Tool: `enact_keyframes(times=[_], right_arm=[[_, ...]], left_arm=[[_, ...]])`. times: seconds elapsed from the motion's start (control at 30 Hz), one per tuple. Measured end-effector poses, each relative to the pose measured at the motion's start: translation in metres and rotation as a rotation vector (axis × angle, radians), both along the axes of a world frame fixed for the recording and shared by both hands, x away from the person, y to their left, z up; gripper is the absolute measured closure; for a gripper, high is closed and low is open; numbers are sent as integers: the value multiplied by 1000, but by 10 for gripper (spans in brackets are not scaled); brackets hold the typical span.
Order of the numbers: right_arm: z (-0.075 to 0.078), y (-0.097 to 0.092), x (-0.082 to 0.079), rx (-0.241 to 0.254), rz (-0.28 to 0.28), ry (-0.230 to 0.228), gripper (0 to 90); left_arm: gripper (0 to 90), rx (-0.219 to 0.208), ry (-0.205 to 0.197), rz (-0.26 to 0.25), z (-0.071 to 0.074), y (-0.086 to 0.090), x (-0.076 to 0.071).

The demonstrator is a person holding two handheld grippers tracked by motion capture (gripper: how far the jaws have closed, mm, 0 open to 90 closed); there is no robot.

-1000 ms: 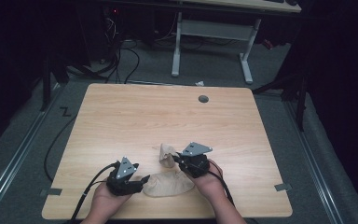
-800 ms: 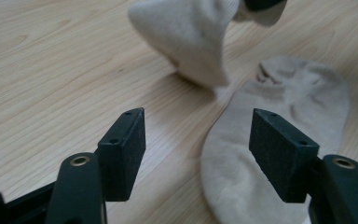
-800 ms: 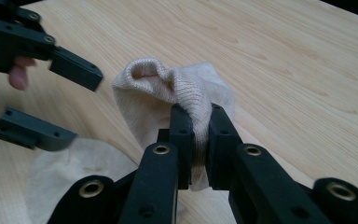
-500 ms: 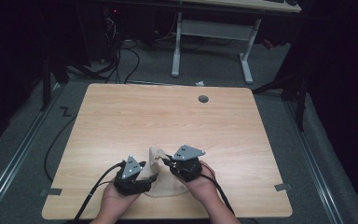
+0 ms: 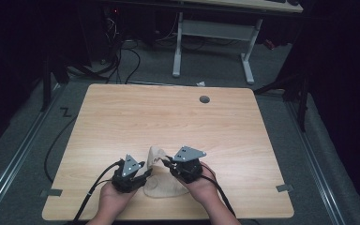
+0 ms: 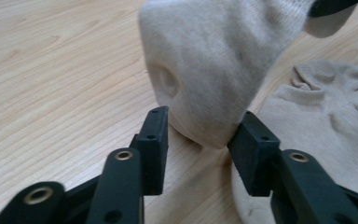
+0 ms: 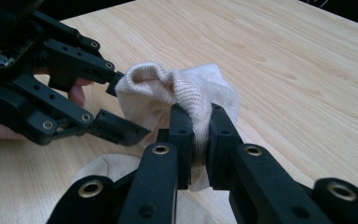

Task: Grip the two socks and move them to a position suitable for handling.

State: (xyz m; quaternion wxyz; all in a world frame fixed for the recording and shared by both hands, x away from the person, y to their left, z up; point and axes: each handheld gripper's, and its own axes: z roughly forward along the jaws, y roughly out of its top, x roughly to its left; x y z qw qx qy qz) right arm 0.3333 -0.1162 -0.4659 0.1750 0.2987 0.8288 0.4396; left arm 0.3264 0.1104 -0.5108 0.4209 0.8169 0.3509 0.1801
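Note:
Two beige socks are near the table's front edge. One sock (image 5: pixel 168 188) (image 6: pixel 326 107) lies flat on the wood. The other sock (image 5: pixel 155 153) (image 7: pixel 144 88) is lifted above it, bunched. My right gripper (image 5: pixel 167 162) (image 7: pixel 200 122) is shut on a fold of its ribbed cuff. My left gripper (image 5: pixel 145 169) (image 6: pixel 200 135) is open, one jaw on each side of the raised sock's (image 6: pixel 214 60) lower rounded end, close to the fabric. In the right gripper view the left gripper (image 7: pixel 121 105) comes in from the left, its jaws spread at the sock's edge.
The wooden table (image 5: pixel 168 112) has a round cable hole (image 5: pixel 204 99) near its far edge. Beyond it stands another desk's white legs (image 5: pixel 247 56), with cables (image 5: pixel 126 56) on the grey floor. Tape marks (image 5: pixel 50 192) sit at the front corners.
Both grippers have drawn closer together over the flat sock. The right one has shifted left with the lifted sock, and the left gripper's jaws have come up around its lower end.

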Motion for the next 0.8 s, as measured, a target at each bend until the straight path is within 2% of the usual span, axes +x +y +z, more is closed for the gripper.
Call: enact_keyframes(times=[0.17, 0.23, 0.37, 0.53, 0.67, 0.8], right_arm=[[-1, -4, 1, 2, -11, 7, 824], [-2, -6, 2, 7, -12, 9, 823], [-2, -8, 2, 12, -19, 12, 821], [-1, -12, 2, 33, -21, 19, 820], [1, -16, 2, 47, -28, 22, 821], [1, -19, 2, 66, -27, 29, 821]], left_arm=[[638, -7, 0, 23, 1, 7, 2], [660, -10, -11, 34, 1, 8, 3], [664, -3, -29, 49, 2, 12, 4], [655, -19, -39, 80, 1, 18, 6], [640, 14, -36, 73, -4, 14, 7], [651, 14, -29, 71, -6, 14, 10]])
